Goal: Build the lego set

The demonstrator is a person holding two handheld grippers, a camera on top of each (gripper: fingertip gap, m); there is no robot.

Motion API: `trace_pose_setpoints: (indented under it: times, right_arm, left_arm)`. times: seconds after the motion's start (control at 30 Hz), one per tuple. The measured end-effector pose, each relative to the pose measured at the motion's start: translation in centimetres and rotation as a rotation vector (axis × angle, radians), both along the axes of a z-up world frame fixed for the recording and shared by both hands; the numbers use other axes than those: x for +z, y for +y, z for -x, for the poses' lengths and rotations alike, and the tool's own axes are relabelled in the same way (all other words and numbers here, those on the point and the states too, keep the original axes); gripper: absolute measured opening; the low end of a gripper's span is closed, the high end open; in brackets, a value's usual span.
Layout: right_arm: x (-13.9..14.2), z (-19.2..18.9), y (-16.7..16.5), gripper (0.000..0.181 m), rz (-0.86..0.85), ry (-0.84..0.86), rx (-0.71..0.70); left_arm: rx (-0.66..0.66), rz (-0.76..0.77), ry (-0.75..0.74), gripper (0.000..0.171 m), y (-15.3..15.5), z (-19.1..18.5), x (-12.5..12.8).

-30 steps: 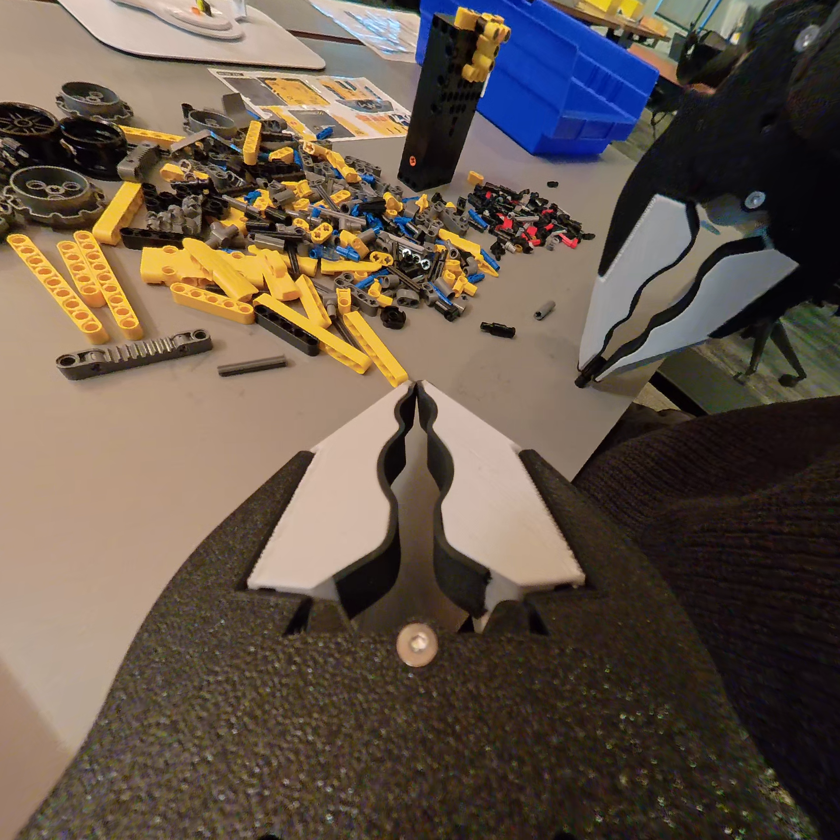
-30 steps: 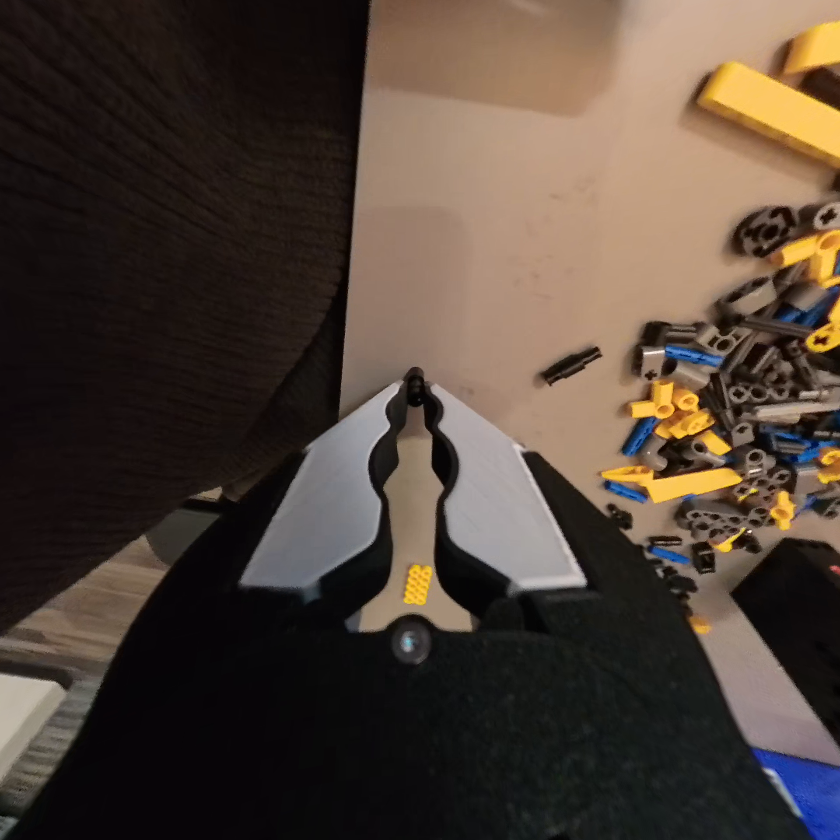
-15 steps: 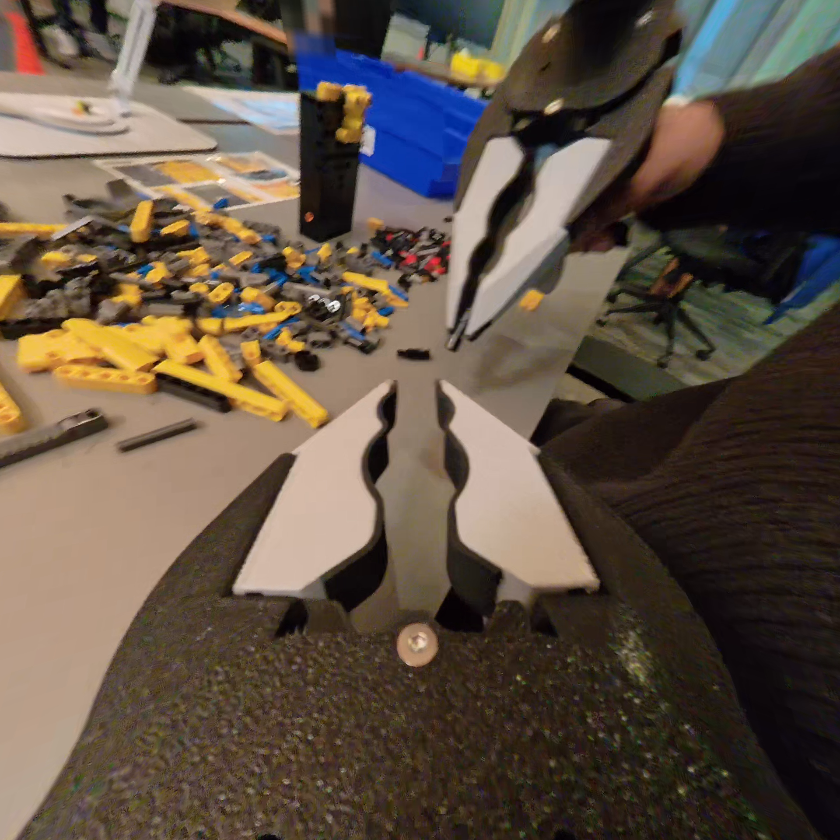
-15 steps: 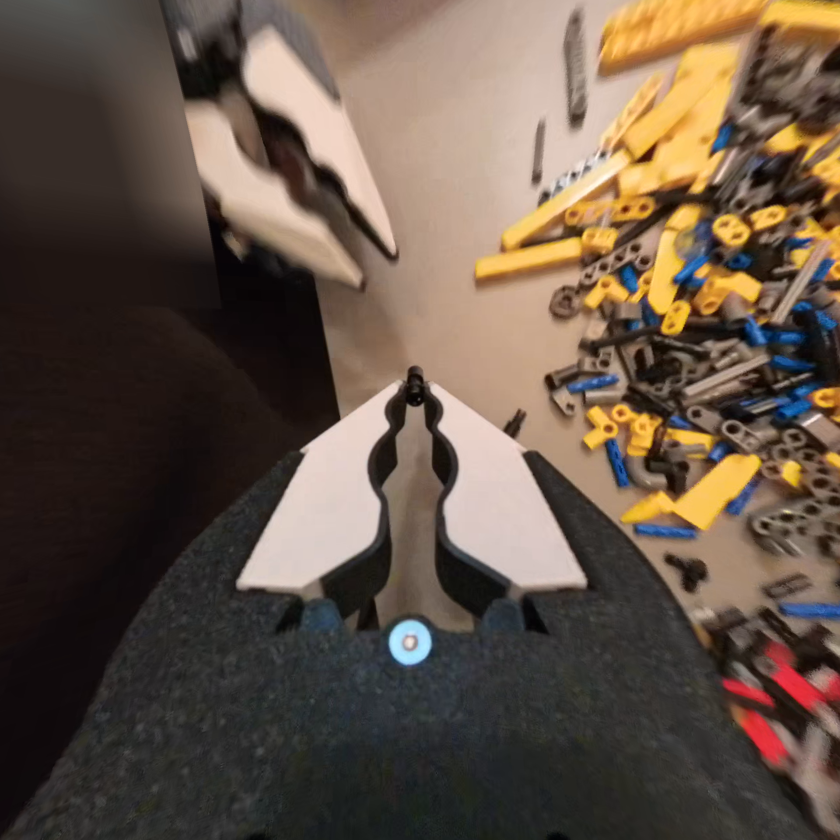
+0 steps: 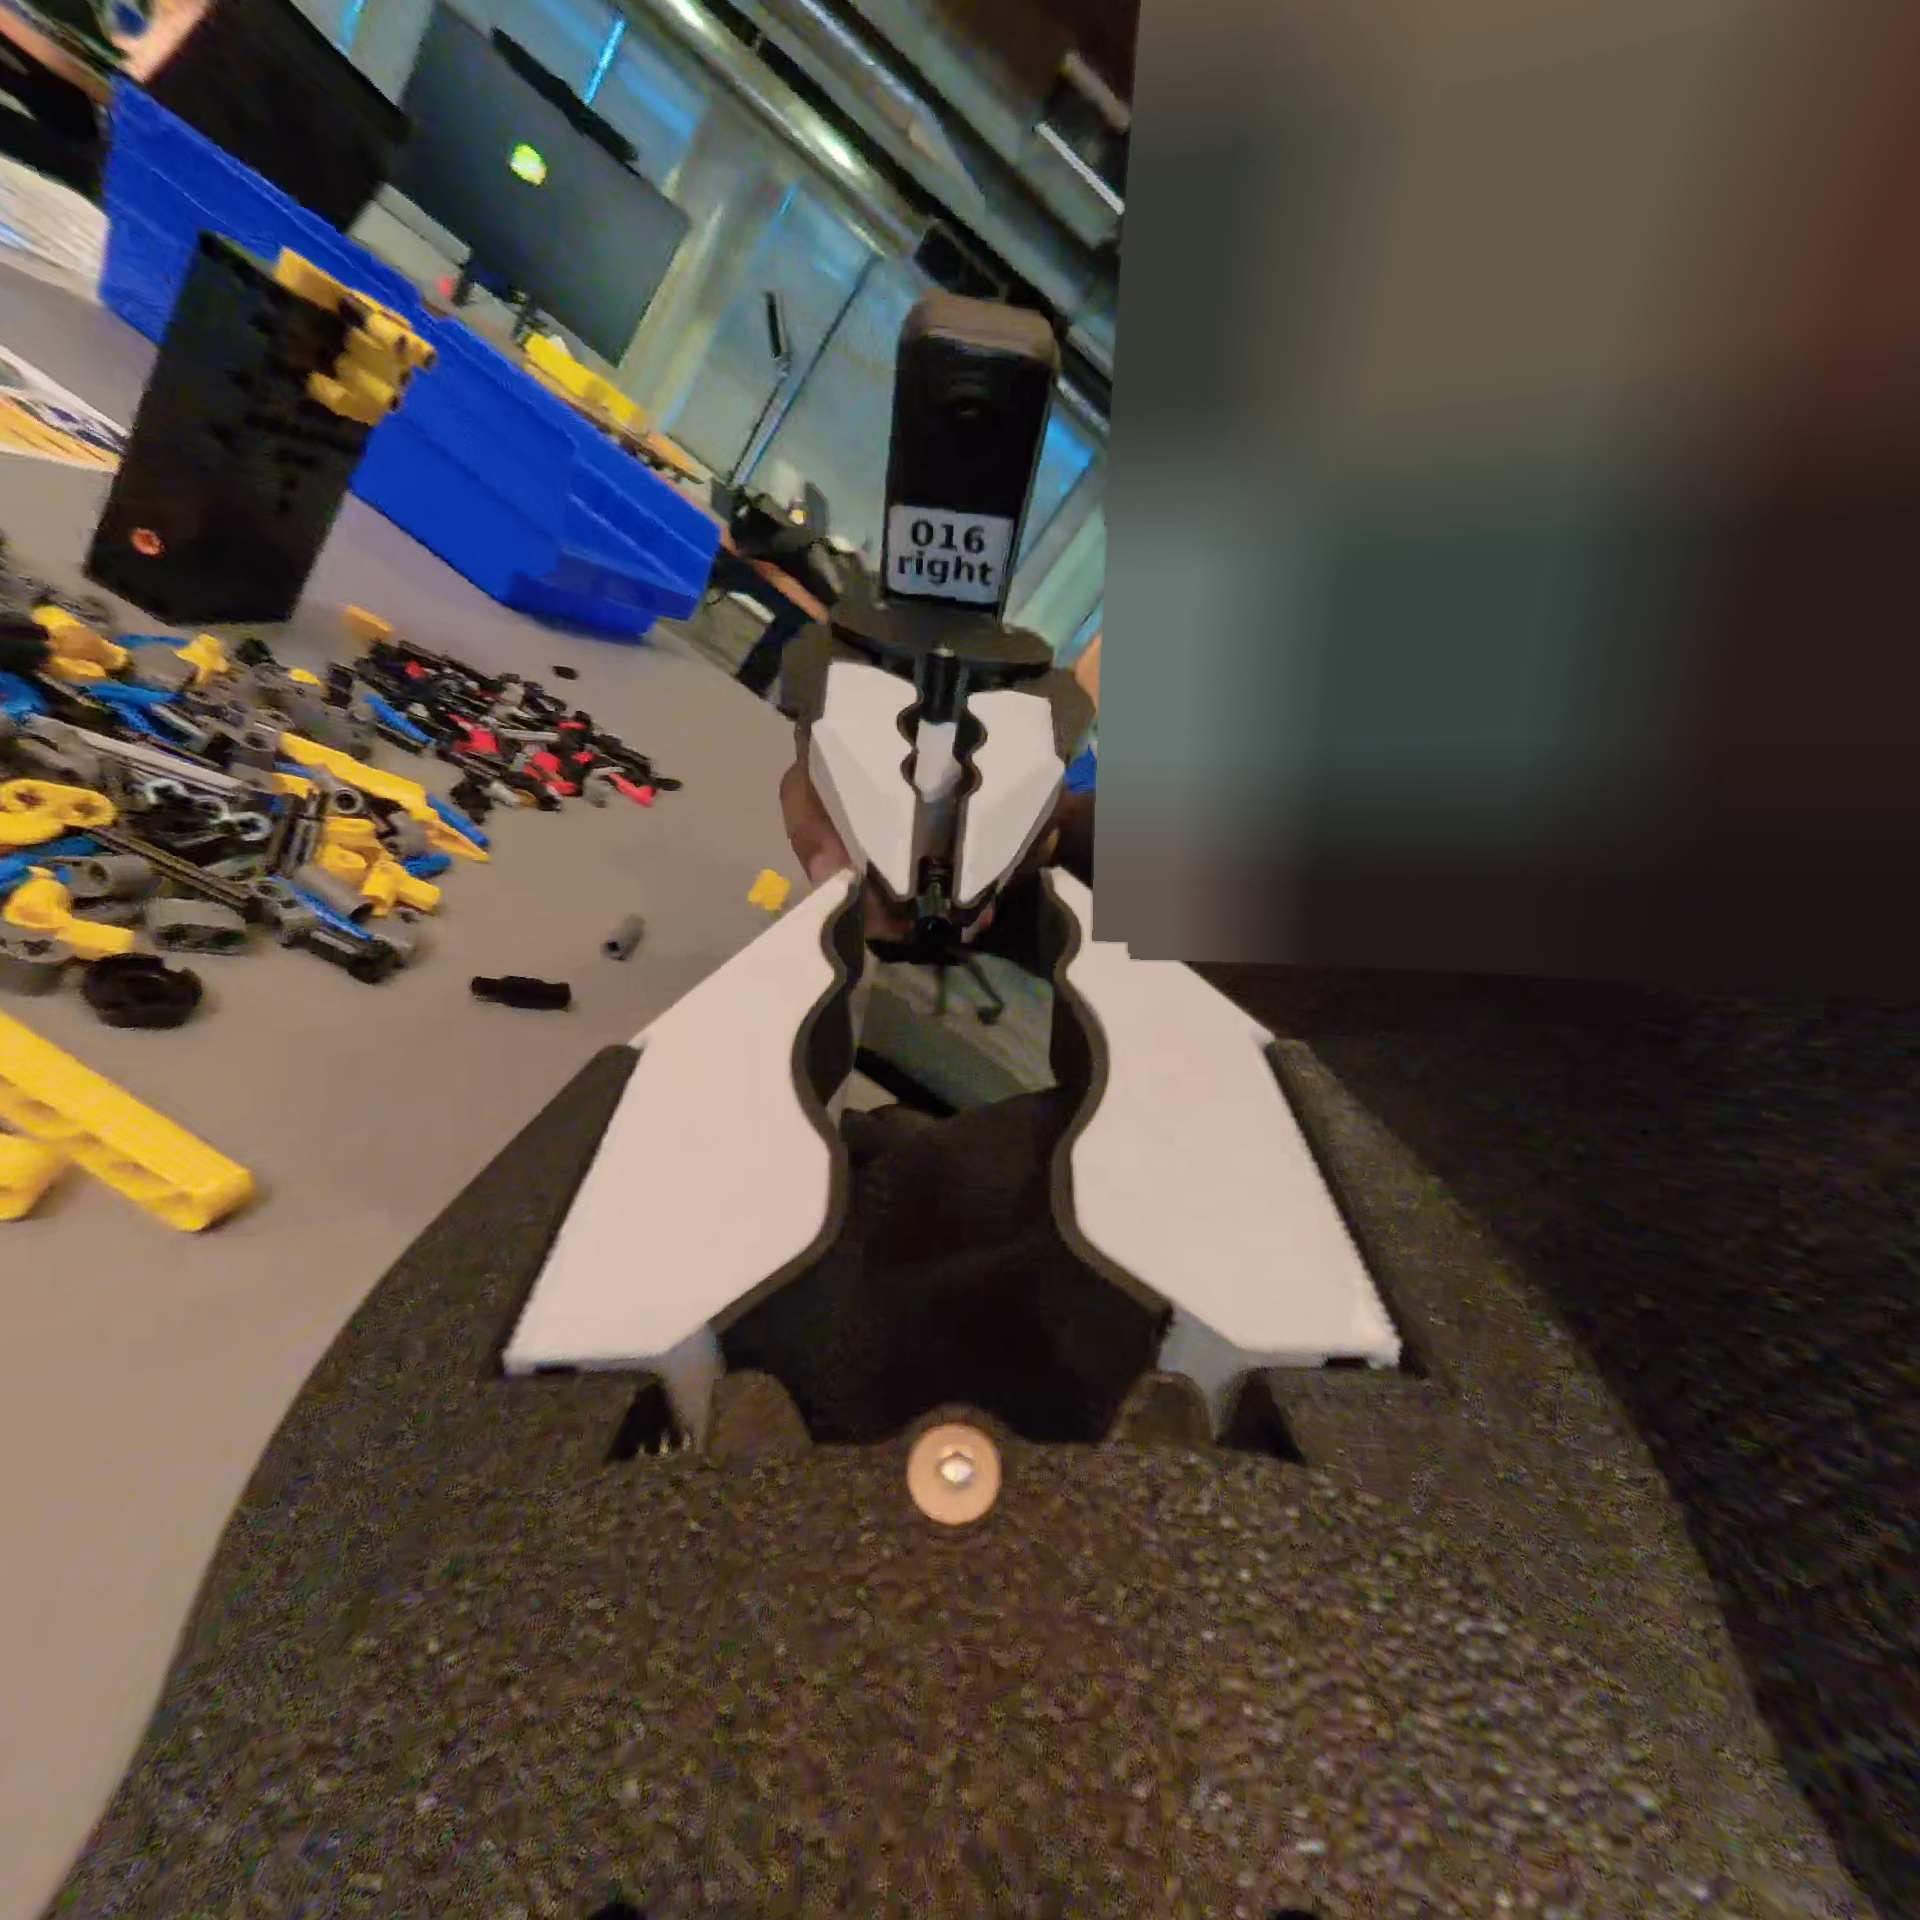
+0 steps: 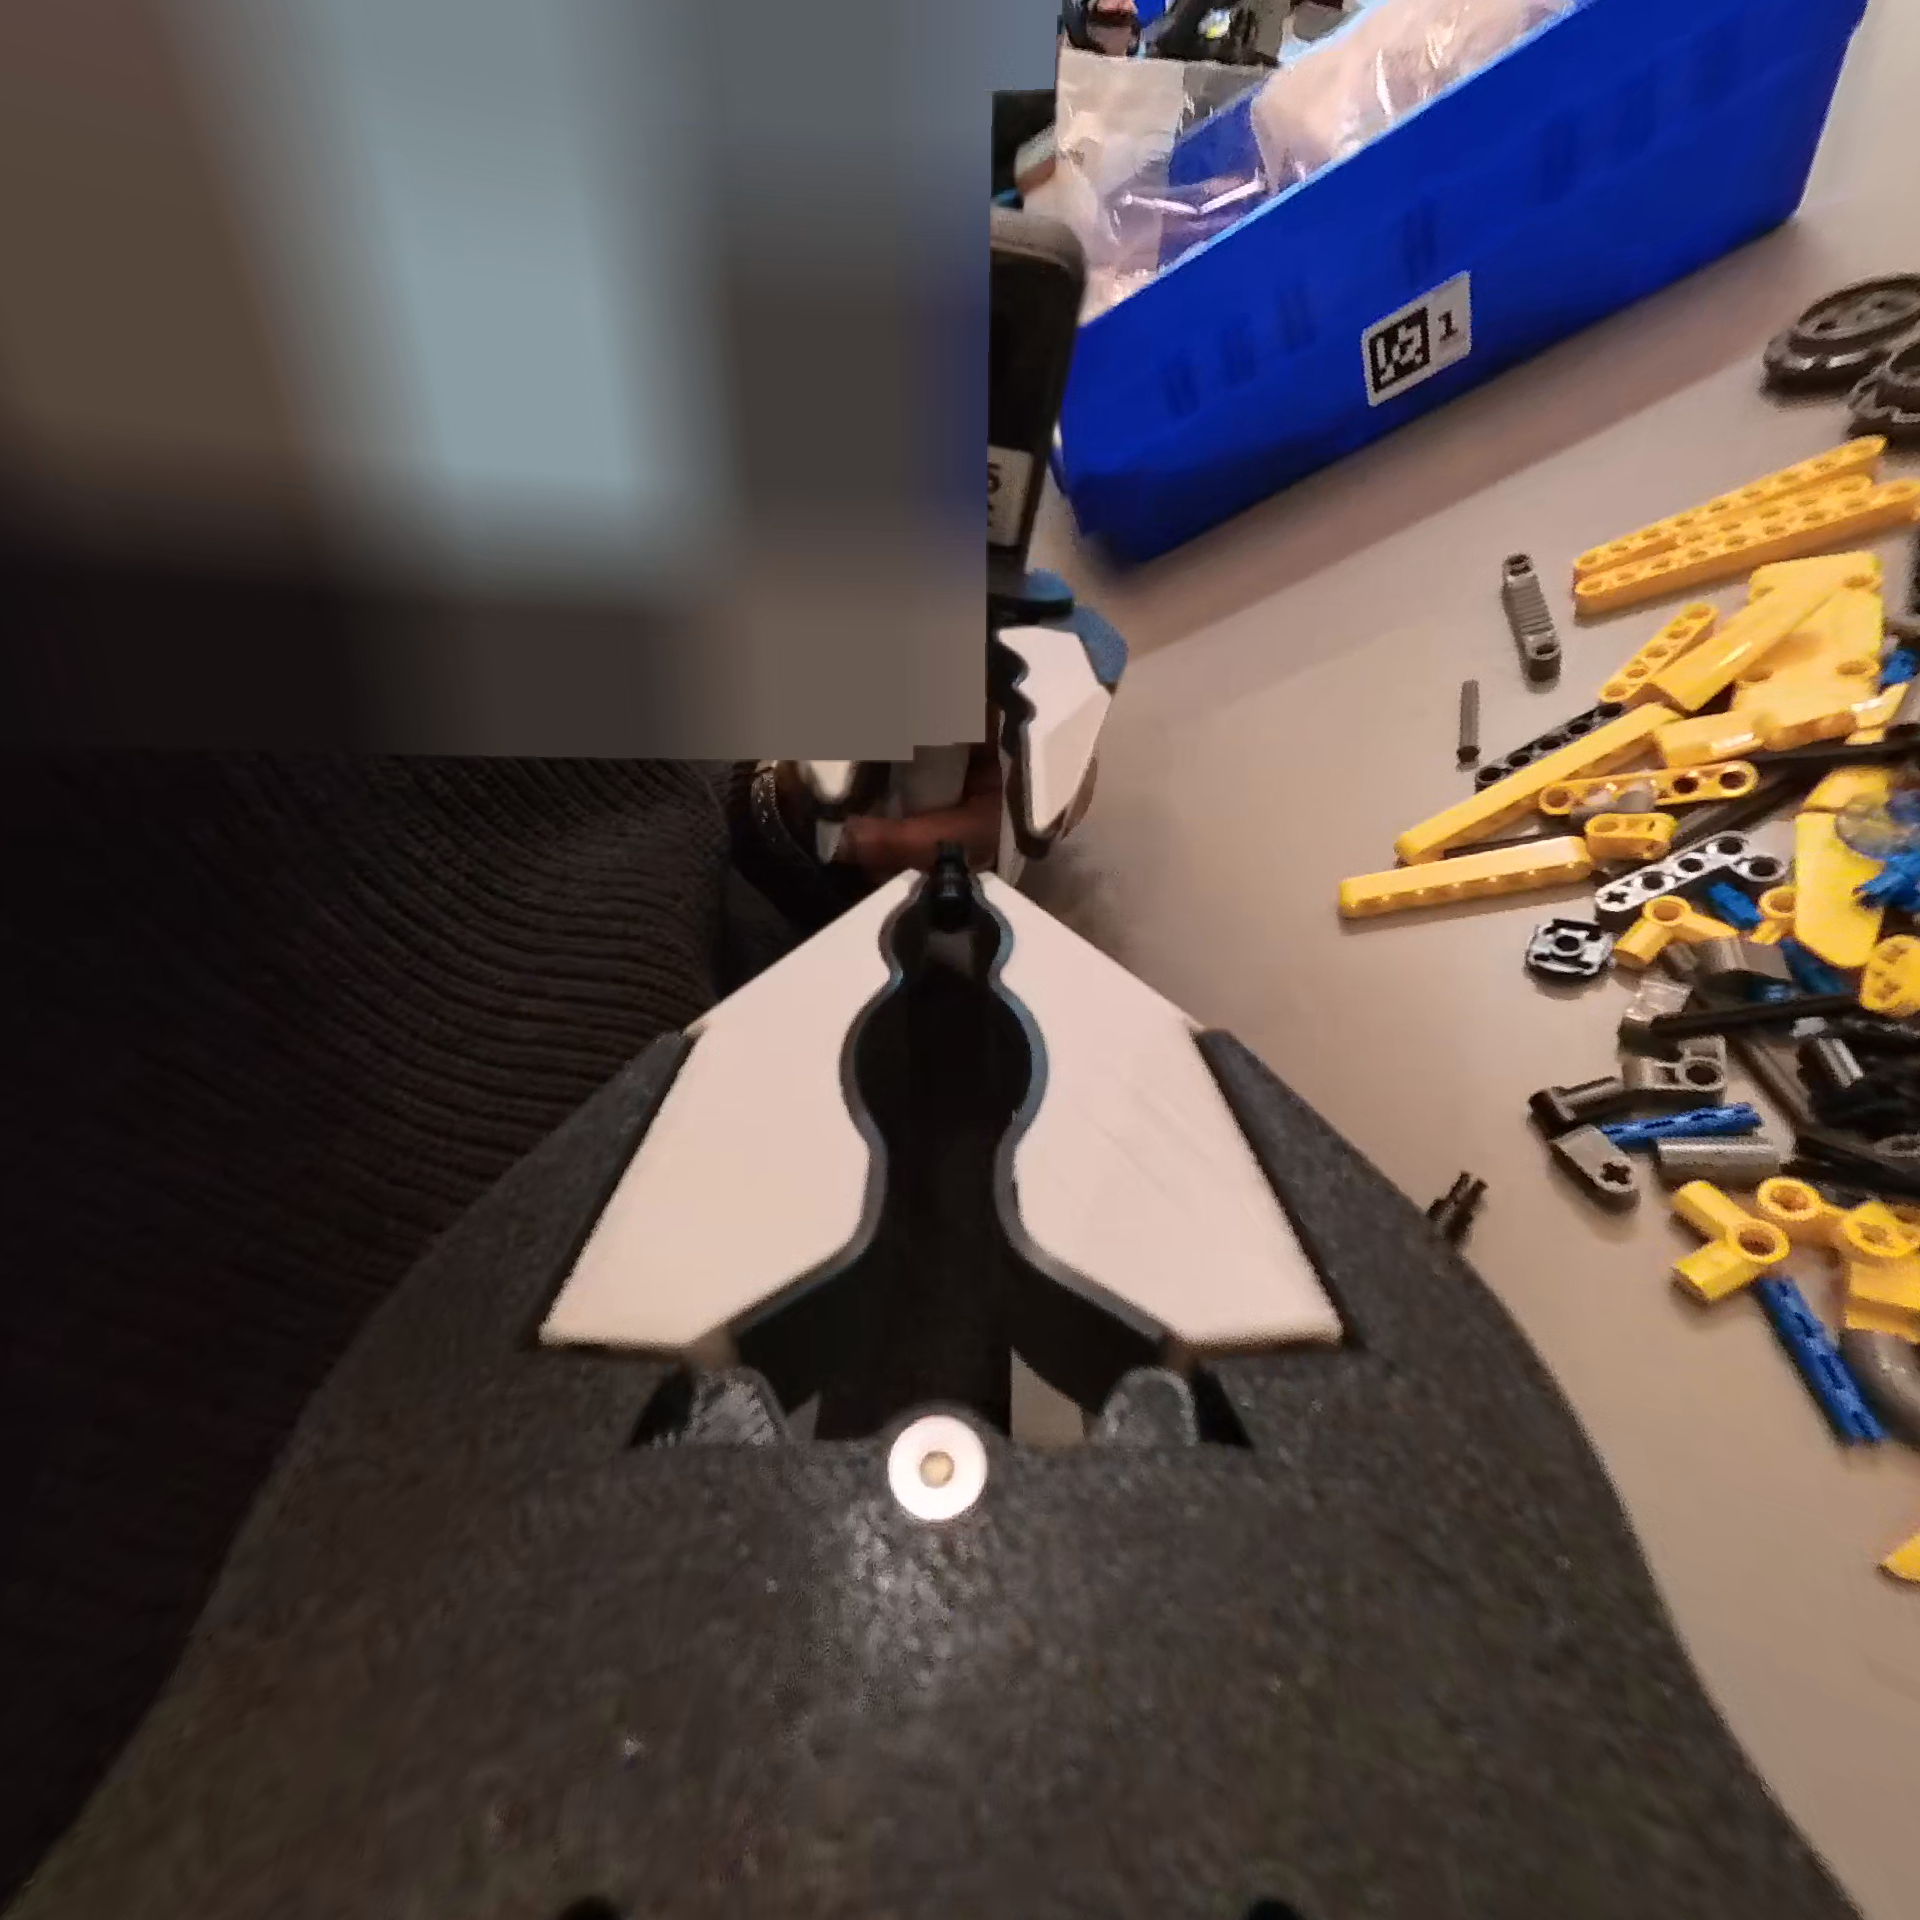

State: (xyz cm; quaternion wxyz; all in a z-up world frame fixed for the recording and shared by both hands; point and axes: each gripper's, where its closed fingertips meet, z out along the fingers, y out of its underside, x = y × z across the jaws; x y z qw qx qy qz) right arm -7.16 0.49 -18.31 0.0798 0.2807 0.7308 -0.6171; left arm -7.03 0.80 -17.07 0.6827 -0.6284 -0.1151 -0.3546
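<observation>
My right gripper (image 6: 951,883) is shut on a small black pin (image 6: 947,868) that sticks out past its tips. In the left wrist view the right gripper (image 5: 932,883) points straight at me, with the pin (image 5: 932,902) at its tips. My left gripper (image 5: 951,888) is open and empty, its fingertips on either side of the right gripper's tips. Both are held just off the table's near edge. In the right wrist view one white finger (image 6: 1055,727) of the left gripper shows beyond the pin; the rest is hidden by a blurred patch.
A pile of yellow, blue, grey and black building parts (image 5: 208,810) (image 6: 1714,935) lies on the grey table (image 5: 312,1091). Behind it are a black block tower (image 5: 239,447) and a blue bin (image 5: 499,488) (image 6: 1455,260). A loose black pin (image 5: 520,990) lies nearby. A dark knit sleeve (image 6: 312,1039) is close. Left and right tips are no more than a few centimetres apart.
Both grippers have lifted and turned to face each other tip to tip. The left gripper has opened wide. The right gripper still holds the black pin.
</observation>
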Motion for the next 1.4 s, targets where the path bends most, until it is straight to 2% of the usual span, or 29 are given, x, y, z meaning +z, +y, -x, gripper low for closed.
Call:
trace_pose_setpoints:
  times: [0.07, 0.2, 0.5, 0.53, 0.6, 0.73, 0.83, 0.97, 1.07, 1.17, 1.4]
  right_arm:
    - [0.3, -0.1, 0.2, 0.005, 0.006, 0.044, -0.007]
    - [0.5, -0.1, 0.4, 0.005, 0.011, 0.075, -0.011]
    - [0.5, 0.4, 0.6, 0.005, -0.041, 0.163, -0.022]
    - [0.6, 0.4, 0.5, 0.005, -0.039, 0.166, -0.022]
    - [0.4, 0.5, 0.6, 0.005, -0.051, 0.177, -0.028]
    - [0.3, 0.5, 0.8, 0.005, -0.062, 0.188, -0.031]
    - [0.2, 0.8, 1.4, 0.014, -0.087, 0.212, -0.060]
    - [0.9, 0.9, 1.9, 0.015, -0.060, 0.250, -0.074]
    - [0.9, 0.7, 1.8, 0.014, -0.057, 0.272, -0.063]
    - [0.6, 0.3, 1.6, 0.006, -0.080, 0.295, -0.041]
    - [-0.4, -0.3, 1.5, 0.005, -0.156, 0.315, 0.003]
  left_arm:
    - [-0.007, -0.020, -0.052, 0.022, -0.1, 0.3, 0.2]
    - [0.043, 0.026, -0.085, 0.023, 0.3, 1.0, -0.6]
    - [-0.027, 0.050, -0.140, 0.023, 0.9, 0.3, -0.8]
    - [-0.027, 0.052, -0.139, 0.021, 1.0, 0.3, -0.8]
    - [-0.041, 0.038, -0.138, 0.006, 0.9, 0.1, -0.5]
    - [-0.036, 0.043, -0.102, 0.006, 0.9, 0.1, -0.7]
    - [-0.035, 0.036, -0.116, 0.006, 0.8, 0.3, -0.6]
    - [-0.027, 0.035, -0.139, 0.006, 0.7, 0.7, -0.6]
    - [-0.034, 0.047, -0.133, 0.006, 0.8, 0.5, -0.7]
    - [-0.045, 0.055, -0.133, 0.006, 0.9, 0.2, -0.8]
    - [-0.055, 0.094, -0.123, 0.006, 1.1, -0.1, -1.3]
